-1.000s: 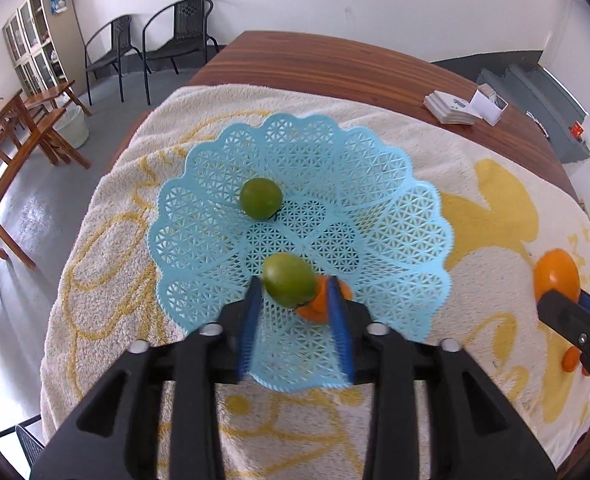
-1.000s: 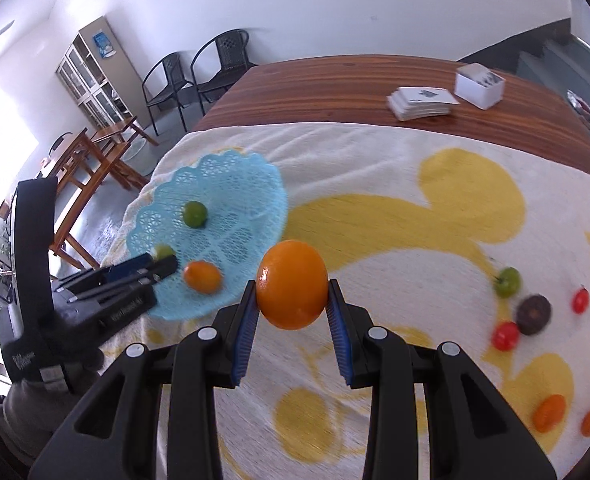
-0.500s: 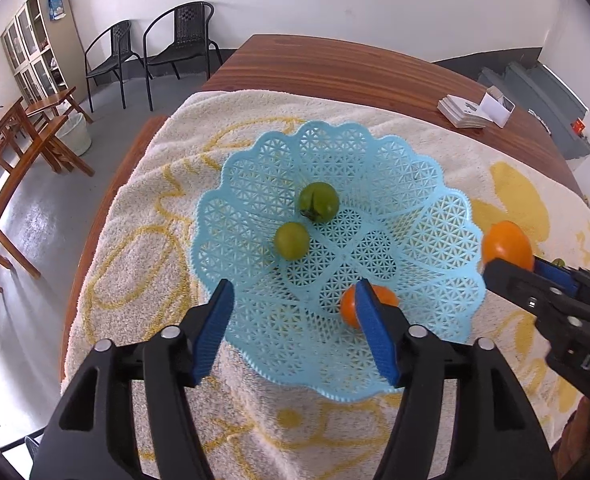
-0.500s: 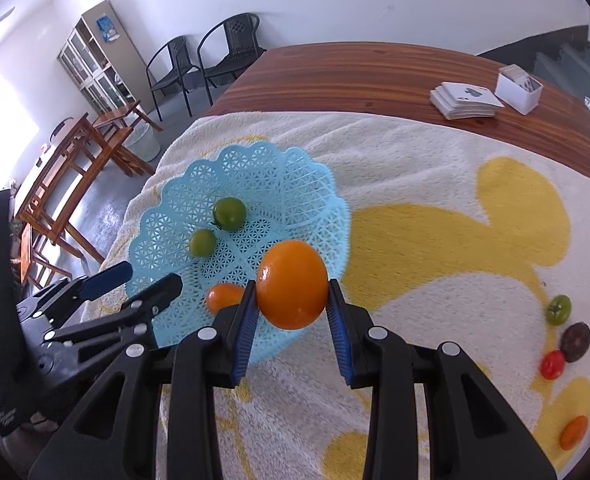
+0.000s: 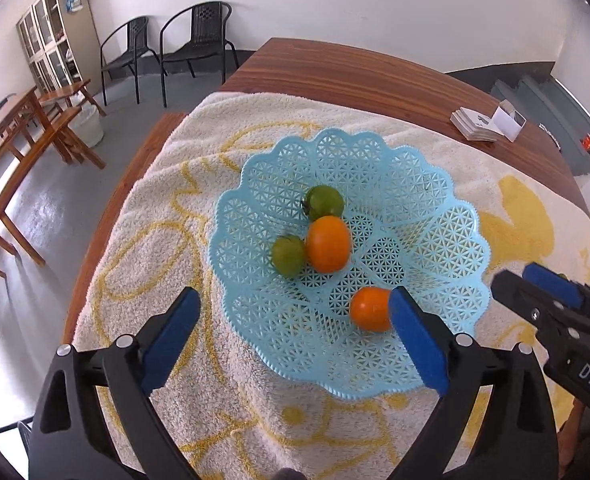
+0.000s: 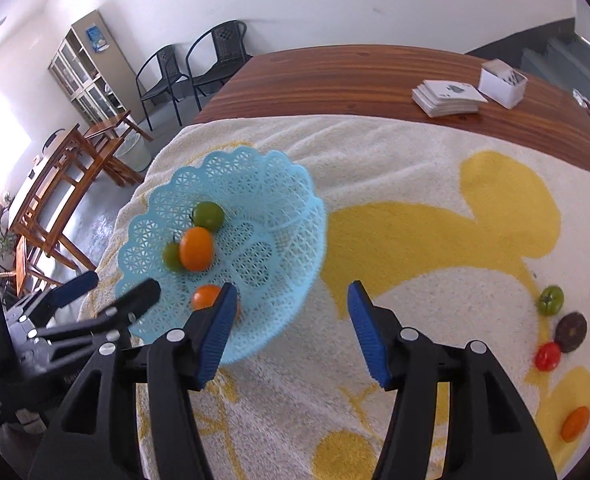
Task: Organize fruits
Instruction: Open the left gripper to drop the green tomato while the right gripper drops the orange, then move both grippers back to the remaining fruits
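Left wrist view: both grippers, left [image 5: 293, 310] and right [image 6: 291, 300], have fingers apart, empty, at the basket [image 5: 427, 184] holding four fruits.

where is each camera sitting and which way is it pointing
Left wrist: sits on the left hand-held gripper, looking down and forward over the light blue lattice plastic basket; its own open blue-padded fingers show, with the right hand-held gripper at right.
Right wrist: sits on the right hand-held gripper, facing the cream and yellow towel; its open fingers show, with the left hand-held gripper at lower left.
Shared: basket, large orange round fruit, towel, brown wooden table.
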